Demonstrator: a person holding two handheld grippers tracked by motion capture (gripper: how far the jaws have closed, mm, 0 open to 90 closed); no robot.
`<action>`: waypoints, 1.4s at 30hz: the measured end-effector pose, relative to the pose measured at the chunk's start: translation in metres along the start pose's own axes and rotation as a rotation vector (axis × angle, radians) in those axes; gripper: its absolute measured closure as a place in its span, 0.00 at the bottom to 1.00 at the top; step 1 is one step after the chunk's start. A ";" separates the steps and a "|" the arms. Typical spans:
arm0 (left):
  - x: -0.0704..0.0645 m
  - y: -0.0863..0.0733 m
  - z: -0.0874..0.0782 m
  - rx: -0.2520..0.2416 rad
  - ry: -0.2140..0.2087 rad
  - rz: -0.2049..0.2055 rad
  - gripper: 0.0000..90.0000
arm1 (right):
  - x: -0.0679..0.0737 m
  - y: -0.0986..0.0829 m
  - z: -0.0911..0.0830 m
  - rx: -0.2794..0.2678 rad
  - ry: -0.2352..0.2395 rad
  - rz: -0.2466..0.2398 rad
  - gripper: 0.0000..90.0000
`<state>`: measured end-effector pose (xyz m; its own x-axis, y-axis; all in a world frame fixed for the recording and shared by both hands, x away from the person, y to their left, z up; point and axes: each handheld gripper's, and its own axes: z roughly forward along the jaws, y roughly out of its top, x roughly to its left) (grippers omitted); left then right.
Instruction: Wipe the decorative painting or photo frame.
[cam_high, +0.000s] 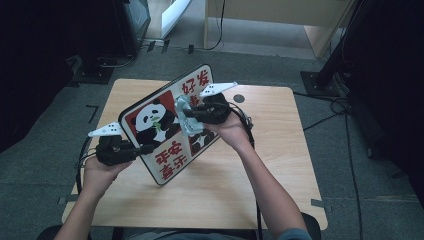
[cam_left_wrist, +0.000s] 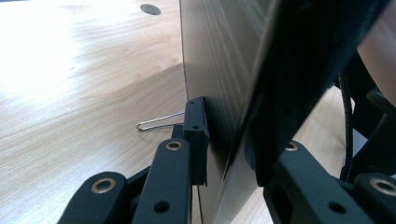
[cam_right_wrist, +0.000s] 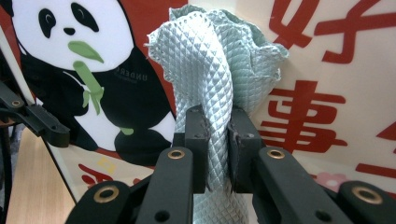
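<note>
Nearest the person, the left gripper (cam_high: 142, 148) clamps the lower left edge of the panda sign (cam_high: 155, 112), holding the board tilted up off the wooden table (cam_high: 260, 165). In the left gripper view the sign's edge (cam_left_wrist: 219, 93) runs straight up between the two black jaws, which are closed tight on it; one jaw pad presses the pale back face, the other sits on the printed side. A thin wire clip (cam_left_wrist: 159, 122) lies on the table just beside that jaw.

Further out, the right gripper (cam_high: 189, 116) is clenched on a pale green quilted cloth (cam_high: 186, 120). In the right gripper view the cloth (cam_right_wrist: 210, 70) is pinched between the jaws in a twisted bunch: a narrow waist in the grip, a wider crumpled mass above the fingertips, and a tail hanging below them. The bunched top of the cloth lies against the printed face of the sign (cam_right_wrist: 327, 56), between the panda picture (cam_right_wrist: 88, 79) and the red characters (cam_right_wrist: 303, 116). The left gripper (cam_right_wrist: 46, 126) appears at the left edge of that view, on the sign's rim.

From the high view, the cloth sits near the middle of the board, well apart from the left gripper's hold at the edge. The sign's far corner reaches toward the round hole (cam_high: 239, 98) in the tabletop.
</note>
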<state>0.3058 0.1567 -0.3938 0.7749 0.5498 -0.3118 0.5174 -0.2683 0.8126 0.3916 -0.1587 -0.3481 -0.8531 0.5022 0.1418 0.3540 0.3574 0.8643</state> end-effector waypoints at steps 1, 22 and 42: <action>0.000 0.000 0.000 0.000 0.002 -0.001 0.86 | 0.000 -0.001 0.000 0.003 0.000 0.004 0.90; -0.001 0.001 -0.002 -0.020 -0.006 0.005 0.84 | 0.001 -0.017 0.002 0.041 -0.004 0.026 0.90; -0.001 0.002 -0.003 -0.014 -0.004 0.017 0.84 | 0.001 -0.040 0.009 0.077 -0.007 0.044 0.90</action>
<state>0.3049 0.1575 -0.3901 0.7852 0.5419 -0.2998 0.4987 -0.2663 0.8248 0.3804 -0.1655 -0.3868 -0.8336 0.5238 0.1754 0.4199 0.3946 0.8173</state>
